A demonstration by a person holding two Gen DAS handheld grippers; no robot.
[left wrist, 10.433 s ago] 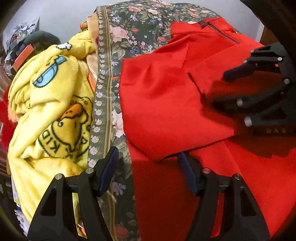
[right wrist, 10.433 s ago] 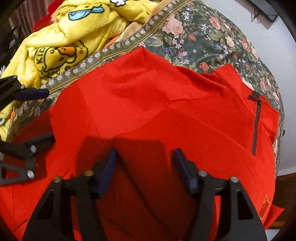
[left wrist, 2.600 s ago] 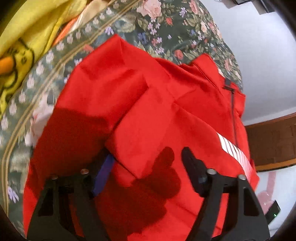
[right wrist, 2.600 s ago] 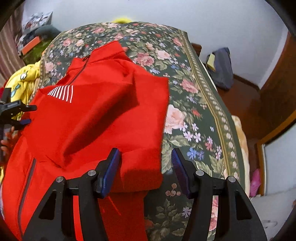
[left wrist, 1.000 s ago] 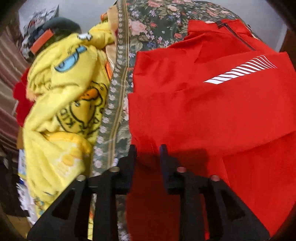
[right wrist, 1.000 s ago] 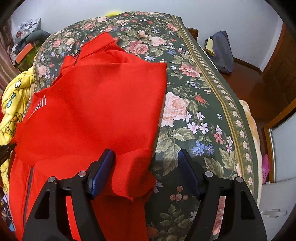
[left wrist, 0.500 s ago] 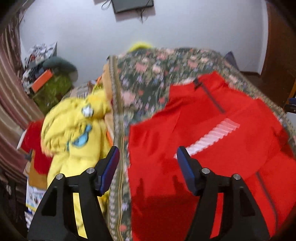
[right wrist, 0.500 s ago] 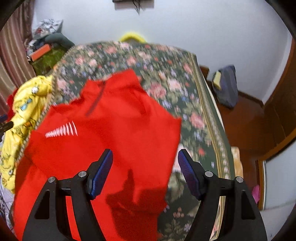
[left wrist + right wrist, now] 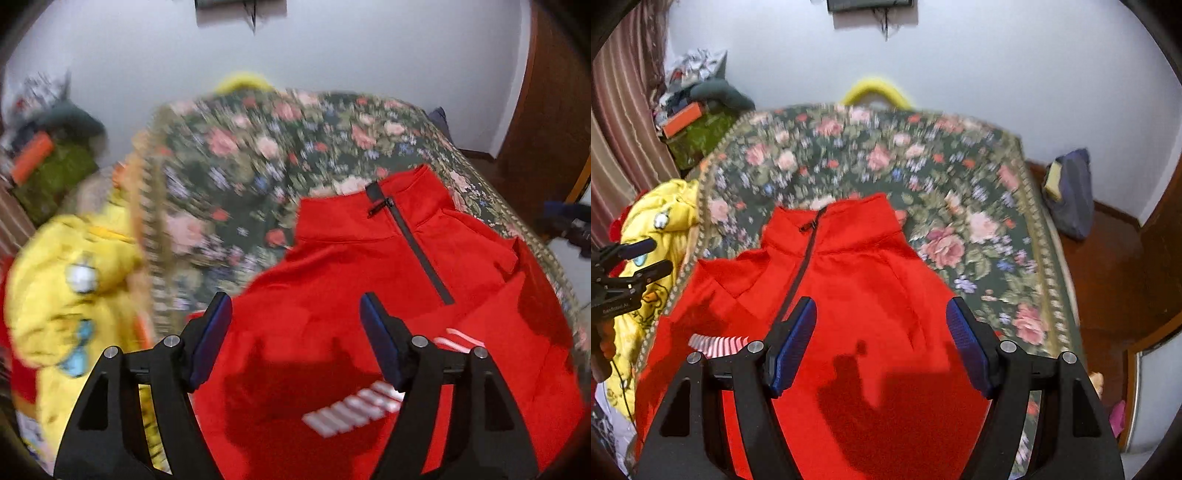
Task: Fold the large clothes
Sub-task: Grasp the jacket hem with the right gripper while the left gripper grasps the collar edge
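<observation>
A red zip-neck top [image 9: 351, 266] lies on the floral bedspread [image 9: 258, 166], collar toward the far wall, sleeves folded in over the body. A dark zip [image 9: 421, 254] runs down from the collar and white stripes [image 9: 351, 410] mark the chest. My left gripper [image 9: 293, 306] hovers over the top's left side with its jaws opening and nothing between them. My right gripper [image 9: 882, 308] stands open and empty above the red top [image 9: 857, 280], near its right side. The left gripper [image 9: 639, 254] also shows at the left edge of the right wrist view.
A yellow duck-print blanket [image 9: 74, 280] is heaped along the bed's left edge. Clutter [image 9: 698, 107] and a striped curtain [image 9: 617, 129] fill the far left corner. A dark blue bag [image 9: 1071, 192] sits on the wooden floor to the right of the bed. Bare bedspread [image 9: 923, 158] lies beyond the collar.
The left jaws, narrow at the top's left edge a second ago, have spread wide and come off the fabric. Both grippers have risen and drawn back, so the whole top shows.
</observation>
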